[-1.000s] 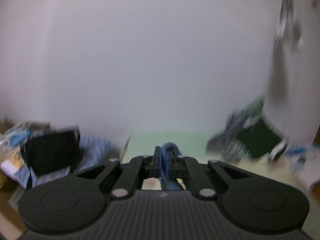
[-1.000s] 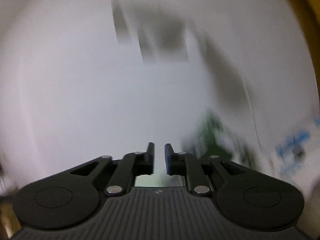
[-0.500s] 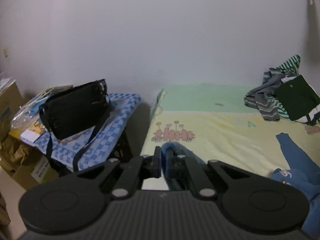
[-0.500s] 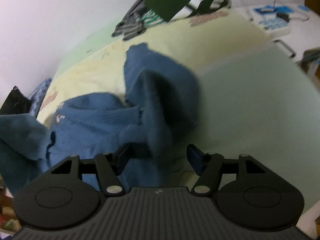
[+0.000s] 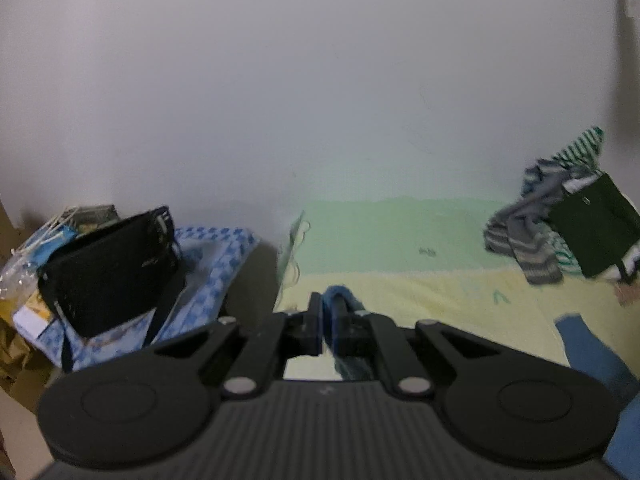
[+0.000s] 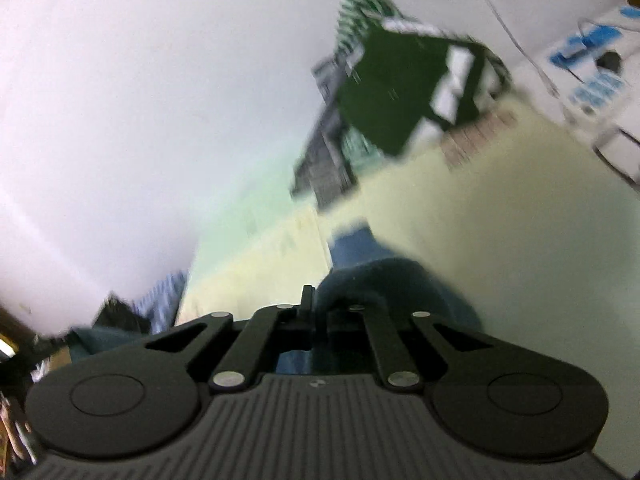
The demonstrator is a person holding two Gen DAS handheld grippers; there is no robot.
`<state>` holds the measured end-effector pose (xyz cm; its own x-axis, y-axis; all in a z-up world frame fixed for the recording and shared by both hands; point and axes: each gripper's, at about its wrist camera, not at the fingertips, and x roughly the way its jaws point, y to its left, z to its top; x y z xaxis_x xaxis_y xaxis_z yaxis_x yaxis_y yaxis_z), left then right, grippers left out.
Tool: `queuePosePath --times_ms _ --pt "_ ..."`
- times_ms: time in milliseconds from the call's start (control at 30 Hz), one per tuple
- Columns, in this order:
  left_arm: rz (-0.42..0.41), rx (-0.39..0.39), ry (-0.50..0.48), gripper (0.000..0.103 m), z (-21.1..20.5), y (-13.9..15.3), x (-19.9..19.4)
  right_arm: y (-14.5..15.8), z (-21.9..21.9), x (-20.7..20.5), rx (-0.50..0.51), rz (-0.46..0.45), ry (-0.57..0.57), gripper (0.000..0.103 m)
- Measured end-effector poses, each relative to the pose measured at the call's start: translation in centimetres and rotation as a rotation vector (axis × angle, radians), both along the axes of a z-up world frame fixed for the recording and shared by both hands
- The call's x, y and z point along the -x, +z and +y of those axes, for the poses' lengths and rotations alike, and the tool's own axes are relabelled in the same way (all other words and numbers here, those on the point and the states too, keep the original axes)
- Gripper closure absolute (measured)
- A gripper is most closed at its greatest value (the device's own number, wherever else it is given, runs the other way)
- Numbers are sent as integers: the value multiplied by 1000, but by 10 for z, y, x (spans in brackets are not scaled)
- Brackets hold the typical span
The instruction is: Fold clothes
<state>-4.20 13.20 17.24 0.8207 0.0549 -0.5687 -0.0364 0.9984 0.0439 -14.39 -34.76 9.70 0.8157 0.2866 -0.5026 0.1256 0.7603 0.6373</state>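
Observation:
A blue knit sweater [image 5: 588, 352] lies partly on the yellow and green bed sheet [image 5: 440, 288]. My left gripper [image 5: 329, 320] is shut on a fold of it, and blue cloth bulges above the fingertips. In the right wrist view the same blue sweater [image 6: 384, 276] humps up right at my right gripper [image 6: 318, 312], which is shut on that bunch of cloth. This view is blurred by motion. The rest of the sweater hangs below both grippers, out of sight.
A pile of striped grey and green clothes with a dark green bag [image 5: 596, 228] sits at the bed's far right by the white wall. Left of the bed, a black bag [image 5: 112, 268] rests on a blue checked cloth [image 5: 216, 256]. White boxes [image 6: 592, 80] stand far right.
My right gripper has gone from open around the blue sweater to shut on it and has tilted up. The left gripper keeps its hold and has shifted slightly.

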Motion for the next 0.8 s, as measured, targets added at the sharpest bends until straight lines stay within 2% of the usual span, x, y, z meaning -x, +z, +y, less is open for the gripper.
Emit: queuePosePath --times_ms 100,167,233,333,400,433,567,633,700,800 --pt "19 -3 38 100 -3 -4 -51 3 0 -50 39 -31 -36 99" --pt "46 -37 84 99 -5 -16 -90 -3 -1 -55 80 -20 -14 98" --pt "109 -61 116 98 -4 -36 -124 -9 -3 -61 120 -8 7 95" --pt "205 -83 133 98 0 -66 -150 -18 -5 -69 181 10 39 78" --pt "220 -118 122 98 -1 -77 -143 -24 -7 -74 222 22 61 65" --pt "222 -137 112 98 -2 -81 -137 -26 -7 -77 242 28 71 64" --pt "220 -123 3 97 -12 -87 -90 -38 -10 -87 323 51 114 62" --pt "230 -119 -59 87 -26 -92 -62 -44 -12 -93 364 63 136 57" --pt "245 -109 -121 86 -41 -98 -36 -48 -3 -83 407 63 204 56" --pt "241 -122 -223 85 -74 -105 -4 -45 29 -66 560 16 294 56"
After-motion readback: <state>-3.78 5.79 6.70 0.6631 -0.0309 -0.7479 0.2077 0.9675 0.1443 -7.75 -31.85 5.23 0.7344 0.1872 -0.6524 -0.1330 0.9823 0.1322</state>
